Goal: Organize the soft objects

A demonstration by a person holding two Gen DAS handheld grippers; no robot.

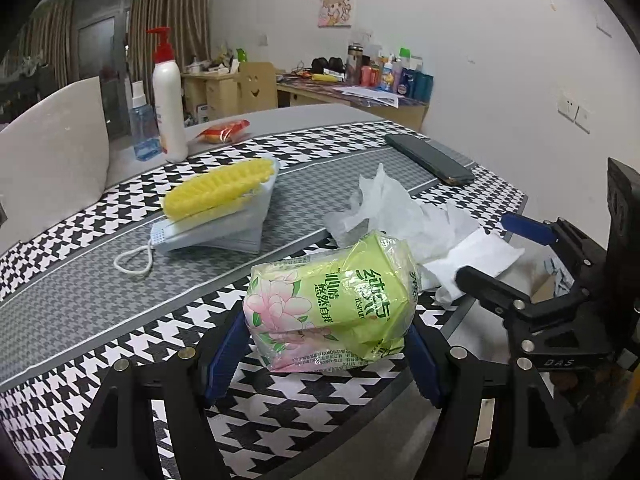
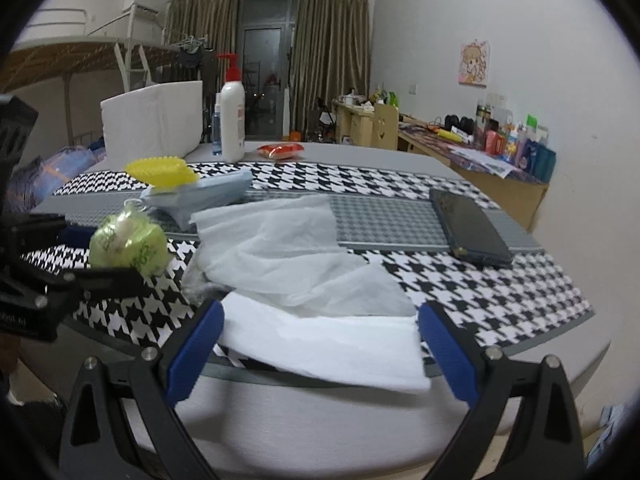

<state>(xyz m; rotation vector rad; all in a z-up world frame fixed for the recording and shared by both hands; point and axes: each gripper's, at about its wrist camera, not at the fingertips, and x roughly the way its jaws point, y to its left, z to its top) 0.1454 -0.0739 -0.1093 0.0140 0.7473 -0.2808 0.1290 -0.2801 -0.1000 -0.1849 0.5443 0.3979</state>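
Note:
My left gripper (image 1: 326,354) is shut on a green tissue pack (image 1: 332,300) with pink flowers, held at the near edge of the houndstooth mat (image 1: 120,340). The pack also shows in the right wrist view (image 2: 128,246). My right gripper (image 2: 320,344) is open, its blue pads either side of a white tissue sheet (image 2: 328,344) that hangs over the table edge. More crumpled white tissue (image 2: 280,248) lies behind it. A yellow sponge (image 1: 218,188) rests on a stack of blue face masks (image 1: 216,232).
A dark phone (image 1: 430,158) lies at the mat's far right. A white pump bottle (image 1: 170,108), a blue spray bottle (image 1: 143,128) and a red snack packet (image 1: 224,131) stand at the back. A white cushion (image 1: 52,152) is at the left.

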